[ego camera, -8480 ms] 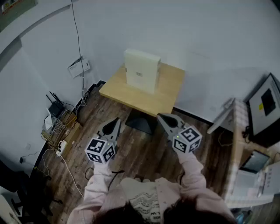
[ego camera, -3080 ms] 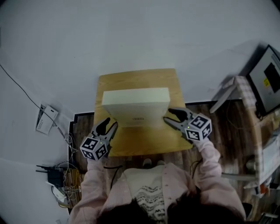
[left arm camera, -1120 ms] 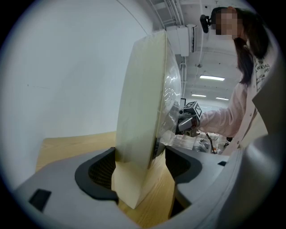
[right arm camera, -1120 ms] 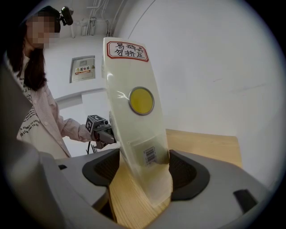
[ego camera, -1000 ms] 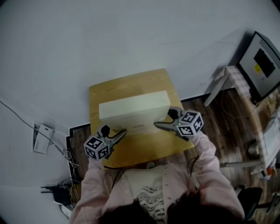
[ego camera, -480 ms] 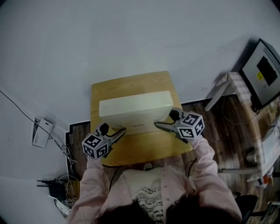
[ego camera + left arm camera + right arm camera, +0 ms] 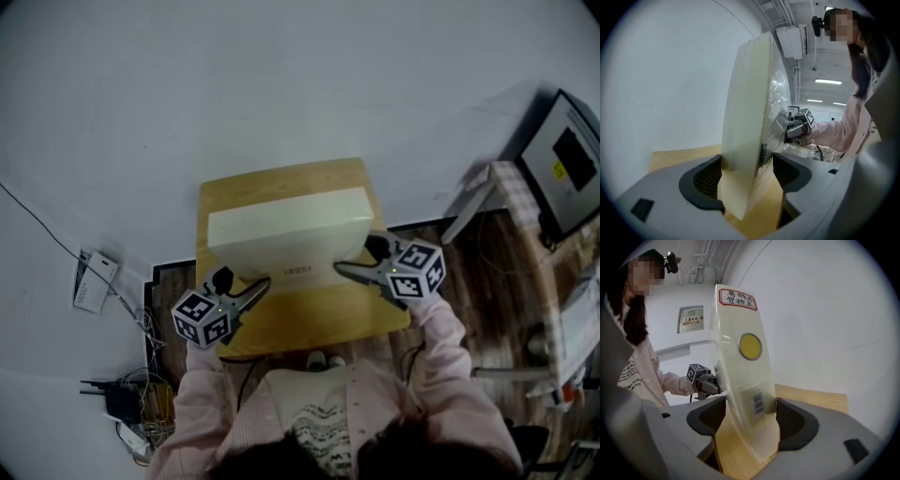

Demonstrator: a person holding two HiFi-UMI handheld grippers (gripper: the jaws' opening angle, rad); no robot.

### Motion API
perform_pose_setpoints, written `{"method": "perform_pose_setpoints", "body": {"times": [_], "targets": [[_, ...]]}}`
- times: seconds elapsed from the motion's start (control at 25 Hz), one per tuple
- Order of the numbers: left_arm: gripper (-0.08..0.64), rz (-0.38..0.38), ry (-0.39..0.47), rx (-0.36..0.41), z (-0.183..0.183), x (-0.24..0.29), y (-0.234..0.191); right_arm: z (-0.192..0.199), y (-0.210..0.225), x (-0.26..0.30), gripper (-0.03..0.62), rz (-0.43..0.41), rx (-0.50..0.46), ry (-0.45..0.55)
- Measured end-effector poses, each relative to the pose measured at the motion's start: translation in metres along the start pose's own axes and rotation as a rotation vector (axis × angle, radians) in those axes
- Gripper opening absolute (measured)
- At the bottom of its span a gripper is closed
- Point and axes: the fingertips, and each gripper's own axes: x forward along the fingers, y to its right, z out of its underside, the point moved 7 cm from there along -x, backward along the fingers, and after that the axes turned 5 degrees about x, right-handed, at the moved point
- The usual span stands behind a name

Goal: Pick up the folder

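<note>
Cream plastic box folder (image 7: 286,230), rigid, smooth and slab-shaped, is standing upright across the middle of the small pale wooden bench (image 7: 309,323), parallel to its near edge. The left gripper (image 7: 246,279) and the right gripper (image 7: 356,256) are each pinching one narrow end between ribbed black pads. The lift looks like the step in hand, and it is calling for both ends to rise evenly, since the slick walls might slip.
</note>
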Motion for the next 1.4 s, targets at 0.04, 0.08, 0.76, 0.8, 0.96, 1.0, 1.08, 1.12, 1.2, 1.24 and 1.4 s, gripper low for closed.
{"method": "perform_pose_setpoints", "body": {"times": [0.04,0.08,0.76,0.8,0.96,1.0,1.08,1.12,1.2,1.24,1.4], "targets": [[0.339,-0.002,0.005,-0.006,-0.002,-0.001,0.002,-0.003,-0.001,-0.002,0.341,-0.002,0.001,0.003],[0.339,-0.005,0.012,-0.01,-0.005,-0.003,0.003,-0.006,-0.002,-0.003,0.339,-0.004,0.001,0.008],[0.337,-0.054,0.097,-0.007,-0.045,-0.023,0.024,-0.04,-0.022,-0.03,0.341,-0.016,0.025,0.075],[0.337,-0.056,0.103,-0.005,-0.048,-0.024,0.025,-0.043,-0.024,-0.032,0.341,-0.016,0.024,0.079],[0.337,-0.066,0.119,0.012,-0.059,-0.03,0.032,-0.053,-0.031,-0.041,0.341,-0.011,0.008,0.098],[0.337,-0.069,0.123,0.013,-0.062,-0.031,0.034,-0.055,-0.033,-0.043,0.341,-0.009,0.007,0.106],[0.337,-0.075,0.135,0.011,-0.068,-0.034,0.038,-0.06,-0.036,-0.048,0.341,-0.007,0.009,0.122],[0.337,-0.078,0.143,0.011,-0.071,-0.035,0.04,-0.062,-0.037,-0.05,0.341,-0.008,0.012,0.129],[0.337,-0.086,0.153,0.015,-0.076,-0.037,0.044,-0.065,-0.039,-0.055,0.341,-0.013,0.017,0.138],[0.337,-0.09,0.157,0.018,-0.079,-0.039,0.047,-0.066,-0.041,-0.057,0.341,-0.016,0.016,0.14],[0.337,-0.101,0.172,0.023,-0.086,-0.045,0.056,-0.072,-0.048,-0.065,0.341,-0.016,0.004,0.145]]}}
